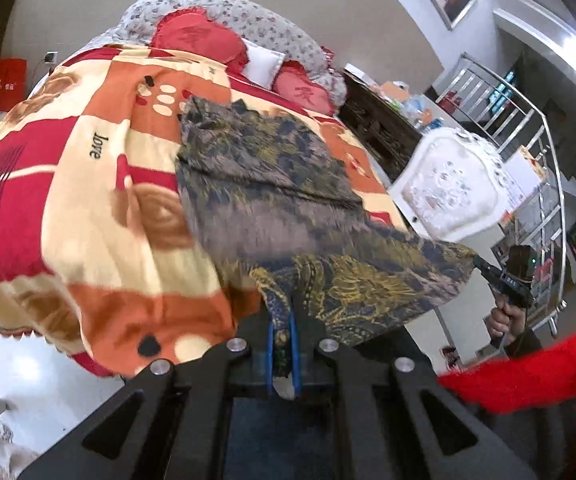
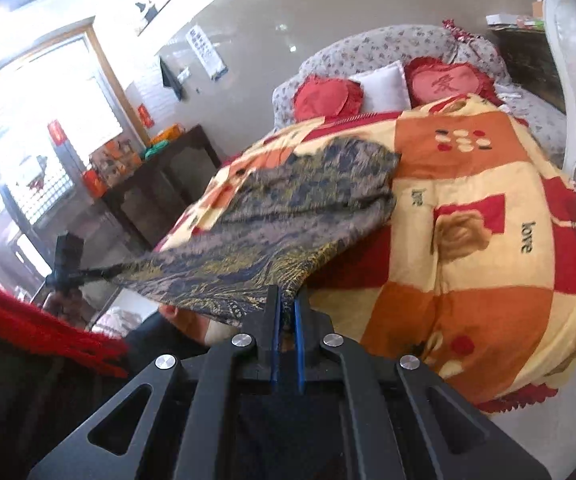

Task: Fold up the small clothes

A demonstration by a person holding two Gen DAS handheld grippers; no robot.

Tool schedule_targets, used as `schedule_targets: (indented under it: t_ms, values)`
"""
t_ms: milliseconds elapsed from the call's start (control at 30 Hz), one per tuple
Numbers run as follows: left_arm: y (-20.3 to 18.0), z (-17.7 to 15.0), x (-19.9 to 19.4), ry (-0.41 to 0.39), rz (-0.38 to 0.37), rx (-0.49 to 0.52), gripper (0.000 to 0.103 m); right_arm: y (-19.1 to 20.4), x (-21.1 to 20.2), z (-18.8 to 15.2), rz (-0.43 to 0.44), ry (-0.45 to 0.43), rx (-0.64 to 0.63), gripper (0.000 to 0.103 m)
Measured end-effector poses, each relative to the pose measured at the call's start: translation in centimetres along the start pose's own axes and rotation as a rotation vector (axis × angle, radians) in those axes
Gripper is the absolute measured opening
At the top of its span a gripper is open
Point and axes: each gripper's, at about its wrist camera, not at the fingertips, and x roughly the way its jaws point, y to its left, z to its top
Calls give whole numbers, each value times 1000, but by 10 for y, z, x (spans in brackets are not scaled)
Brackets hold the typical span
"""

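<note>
L gripper clamped on patterned garment corner, R gripper pinching other corner, cloth prob. partly lifted off blanket

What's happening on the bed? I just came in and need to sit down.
A person is folding a patterned garment on the blanket. The left gripper and right gripper are each shut on a near corner, holding that edge up off the bed while the far end lies on the blanket.

Patterned grey-gold garment lying on checked orange-red blanket.
Two red heart-shaped cushions sit behind, white square pillow between them.
</note>
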Motion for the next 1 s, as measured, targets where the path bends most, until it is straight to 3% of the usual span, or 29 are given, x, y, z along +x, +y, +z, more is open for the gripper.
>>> schedule_targets:
  t_ms: [100, 400, 667, 1000]
  values:
    - [8, 31, 33, -16, 88, 4, 6, -21, 34, 18, -21, -34, 59, 21]
    - [56, 135, 122, -133, 169, -89, 6, -65, 144, 97, -203, -80, 91, 21]
    - [90, 225, 181, -156, 204, -130, 6, -107, 230, 159, -276, -54, 148, 21]
    - [114, 299, 255, -113, 298, -124, 7, -143, 297, 216, -332, -28, 168, 21]
